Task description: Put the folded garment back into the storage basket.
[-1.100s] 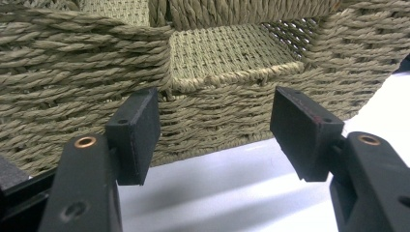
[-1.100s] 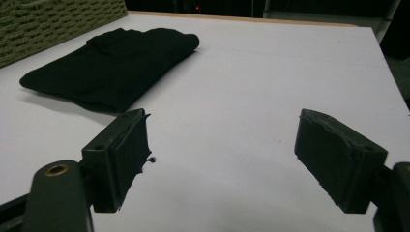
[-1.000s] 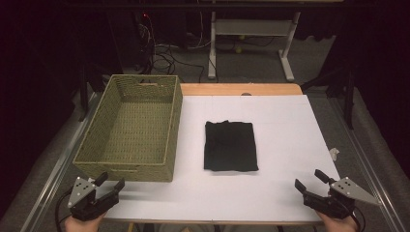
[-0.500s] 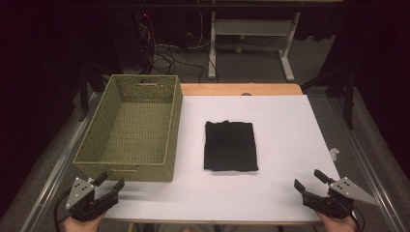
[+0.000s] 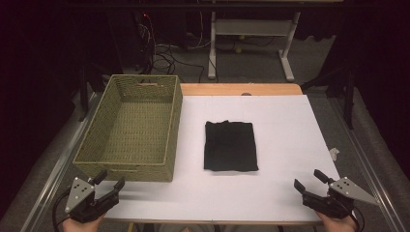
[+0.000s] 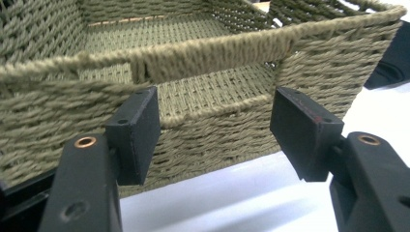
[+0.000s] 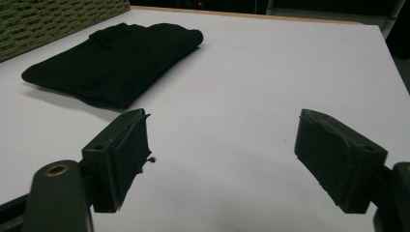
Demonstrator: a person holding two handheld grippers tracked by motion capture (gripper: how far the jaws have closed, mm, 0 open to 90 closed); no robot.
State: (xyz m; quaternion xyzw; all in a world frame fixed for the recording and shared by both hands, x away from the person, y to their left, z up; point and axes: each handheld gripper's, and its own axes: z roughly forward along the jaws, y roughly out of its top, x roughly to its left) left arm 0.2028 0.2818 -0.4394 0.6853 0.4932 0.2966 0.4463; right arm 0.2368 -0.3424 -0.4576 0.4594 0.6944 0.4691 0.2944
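left claw point(image 5: 107, 185): jaws apart, empty | right claw point(image 5: 309, 181): jaws apart, empty

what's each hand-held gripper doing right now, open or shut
Left hand-held gripper: open, holding nothing, facing the woven basket.
Right hand-held gripper: open, holding nothing, above the white table.

Hands cut off by bottom edge in high view, below left claw point(image 5: 109, 182) and right claw point(image 5: 309, 180). Basket point(image 6: 203, 58) cropped left, top and right in left claw view. Folded black cloth point(image 6: 394, 58) mostly out of frame there. Small white scrap point(image 5: 333, 153) at desk point(image 5: 290, 125) edge: too small to identify.
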